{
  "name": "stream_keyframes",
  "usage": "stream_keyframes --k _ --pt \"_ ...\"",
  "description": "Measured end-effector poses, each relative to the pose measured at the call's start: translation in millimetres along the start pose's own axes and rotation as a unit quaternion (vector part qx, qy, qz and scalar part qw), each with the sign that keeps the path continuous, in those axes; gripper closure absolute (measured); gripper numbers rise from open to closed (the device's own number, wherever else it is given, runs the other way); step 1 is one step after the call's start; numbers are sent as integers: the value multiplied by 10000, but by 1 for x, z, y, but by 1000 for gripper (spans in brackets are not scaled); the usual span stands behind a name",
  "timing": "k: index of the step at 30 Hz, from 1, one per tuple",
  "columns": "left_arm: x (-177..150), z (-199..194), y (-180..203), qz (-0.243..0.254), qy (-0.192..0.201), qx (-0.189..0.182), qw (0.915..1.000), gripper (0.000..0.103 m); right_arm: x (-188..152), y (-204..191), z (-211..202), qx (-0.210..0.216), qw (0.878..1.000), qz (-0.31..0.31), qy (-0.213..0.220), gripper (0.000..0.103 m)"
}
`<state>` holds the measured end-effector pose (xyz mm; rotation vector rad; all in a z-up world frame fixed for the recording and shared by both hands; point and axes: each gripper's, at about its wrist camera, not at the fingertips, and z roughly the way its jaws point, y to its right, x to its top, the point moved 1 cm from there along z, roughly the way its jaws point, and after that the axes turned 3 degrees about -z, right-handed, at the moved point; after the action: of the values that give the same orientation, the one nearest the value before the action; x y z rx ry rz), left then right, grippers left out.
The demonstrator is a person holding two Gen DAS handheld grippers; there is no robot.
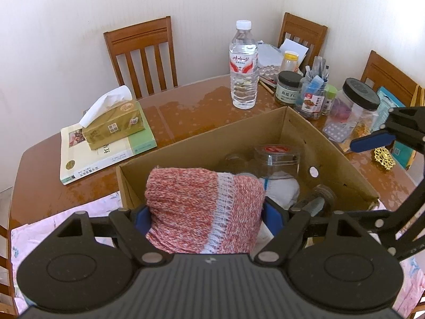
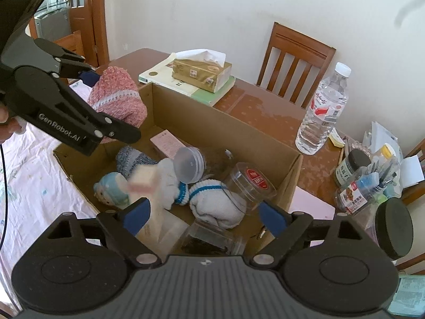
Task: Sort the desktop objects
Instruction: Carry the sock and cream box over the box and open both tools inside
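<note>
Nearest my left camera was the rolled pink-and-white knitted cloth (image 1: 204, 210), clamped between the blue-padded jaws of my left gripper (image 1: 205, 214), which pressed on both its sides. I held it at the near rim of the open brown cardboard box (image 1: 265, 130), partly over the inside, I judged so that it would fall in with the other soft things once the jaws parted.

Below it in the box lay white socks with blue bands (image 2: 212, 199), a grey-blue knitted piece (image 2: 132, 159), a small pale-blue plush toy (image 2: 113, 190), a clear plastic jar with a red label (image 2: 249, 183) on its side and a clear round lid (image 2: 190, 163). The box seemed to be the sorting bin, and already well filled.

My right gripper (image 2: 204, 215) hung over the near right part of the box with its jaws wide apart and nothing between them. A pale blurred object (image 2: 148, 186) showed just ahead of its left pad; I could not tell what it was.

Further out on the glossy brown wooden table (image 1: 186, 106), a gold-green tissue box (image 1: 114, 125) rested on a white-and-green book (image 1: 106, 154), left of the cardboard box. A clear water bottle with a white cap (image 1: 243, 66) stood beyond the box, and jars and a cup of pens (image 1: 314, 90) crowded the far right corner, apparently not yet sorted. A pink floral cloth (image 2: 29, 164) covered the near edge.
</note>
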<state>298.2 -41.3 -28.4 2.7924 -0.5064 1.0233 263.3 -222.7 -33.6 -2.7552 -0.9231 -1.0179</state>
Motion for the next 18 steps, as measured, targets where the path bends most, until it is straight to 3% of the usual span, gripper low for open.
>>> stream_keyframes --k 13,18 --pt "2 12 -9 -53 -76 167 9998 15 -3 4 2 -33 9999 111 -68 9" --pt "-1 2 -7 -120 -55 195 9997 12 -10 2 -5 13 9999 165 9 0"
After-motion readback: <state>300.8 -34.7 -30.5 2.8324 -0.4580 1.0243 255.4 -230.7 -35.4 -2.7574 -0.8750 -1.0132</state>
